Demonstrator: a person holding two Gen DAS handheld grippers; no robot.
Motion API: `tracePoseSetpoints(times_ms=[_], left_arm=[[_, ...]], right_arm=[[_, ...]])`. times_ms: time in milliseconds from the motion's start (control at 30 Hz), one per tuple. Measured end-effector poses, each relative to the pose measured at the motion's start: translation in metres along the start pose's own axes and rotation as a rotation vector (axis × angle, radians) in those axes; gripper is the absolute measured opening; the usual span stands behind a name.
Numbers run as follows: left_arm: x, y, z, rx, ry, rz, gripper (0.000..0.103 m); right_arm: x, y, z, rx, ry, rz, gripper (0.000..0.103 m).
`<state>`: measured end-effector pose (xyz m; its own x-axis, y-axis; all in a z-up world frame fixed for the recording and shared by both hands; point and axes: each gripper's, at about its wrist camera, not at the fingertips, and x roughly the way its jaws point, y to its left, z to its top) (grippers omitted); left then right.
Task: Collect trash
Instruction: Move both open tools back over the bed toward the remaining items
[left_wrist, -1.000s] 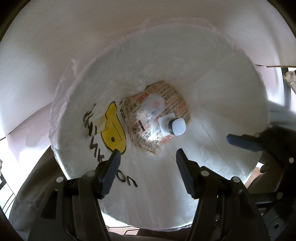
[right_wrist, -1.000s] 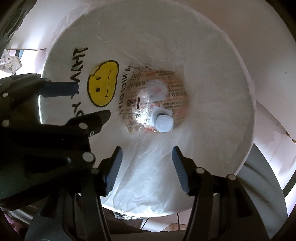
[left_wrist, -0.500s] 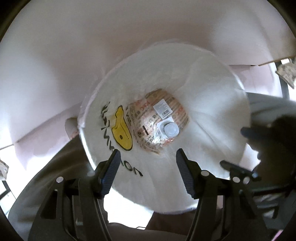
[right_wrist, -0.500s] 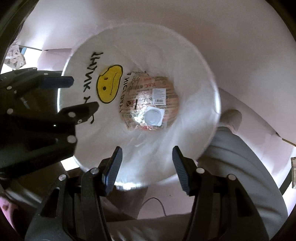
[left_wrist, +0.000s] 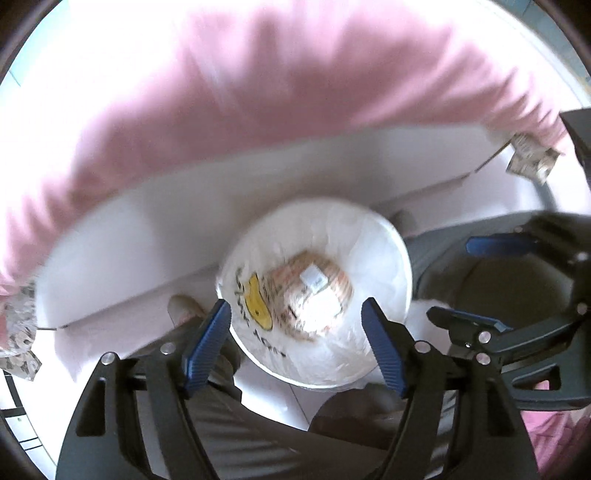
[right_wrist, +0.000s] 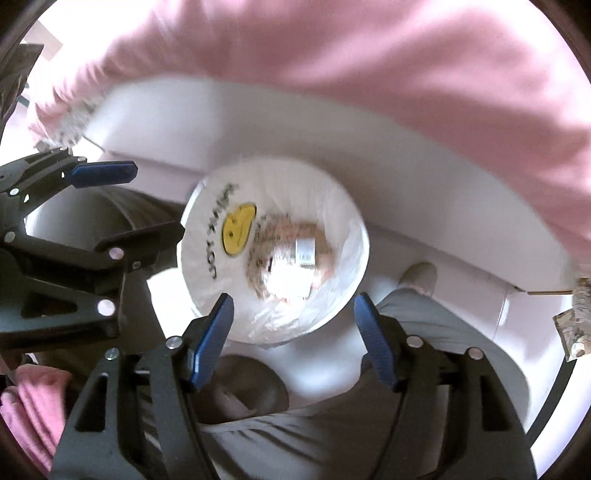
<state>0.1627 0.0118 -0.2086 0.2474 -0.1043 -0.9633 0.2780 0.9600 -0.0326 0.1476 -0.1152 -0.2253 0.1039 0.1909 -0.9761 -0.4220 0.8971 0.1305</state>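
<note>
Progress: a printed wrapper (left_wrist: 314, 295) is lying at the bottom of the lined bin (left_wrist: 391, 254), so at least one piece of trash appears collected. Crumpled scraps (left_wrist: 530, 162) are sitting at 2 o'clock by the pink bed (left_wrist: 258, 103), and another scrap (right_wrist: 572, 321) at 3 o'clock; these are likely still outstanding. Pose: the left gripper (left_wrist: 297, 341) and right gripper (right_wrist: 291, 336) are both hovering above the bin, jaws wide, carrying nothing.
</note>
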Motion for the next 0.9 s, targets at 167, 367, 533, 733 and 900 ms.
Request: tracePoseSetpoints(times_ms=[167,367,533,733,900], left_arm=[[-0.050,-0.004,0.012,0.007,-0.115,0.018,0.083],[-0.097,0.002,0.038,-0.011,-0.200,0.037,0.085],[-0.119,0.003,0.058,-0.008,-0.239,0.049,0.086],[-0.134,0.014,0.094,-0.003,-0.282,0.079,0.086],[-0.137,0.027,0.125,-0.010,-0.292,0.100,0.086]], right_arm=[[-0.053,-0.006,0.004,0.011,-0.123,-0.014,0.072],[-0.116,-0.019,0.019,0.018,-0.264,-0.052,0.078],[-0.153,-0.029,0.039,0.014,-0.340,-0.081,0.078],[-0.188,-0.043,0.073,0.007,-0.404,-0.100,0.078],[-0.200,-0.054,0.105,0.005,-0.435,-0.097,0.078]])
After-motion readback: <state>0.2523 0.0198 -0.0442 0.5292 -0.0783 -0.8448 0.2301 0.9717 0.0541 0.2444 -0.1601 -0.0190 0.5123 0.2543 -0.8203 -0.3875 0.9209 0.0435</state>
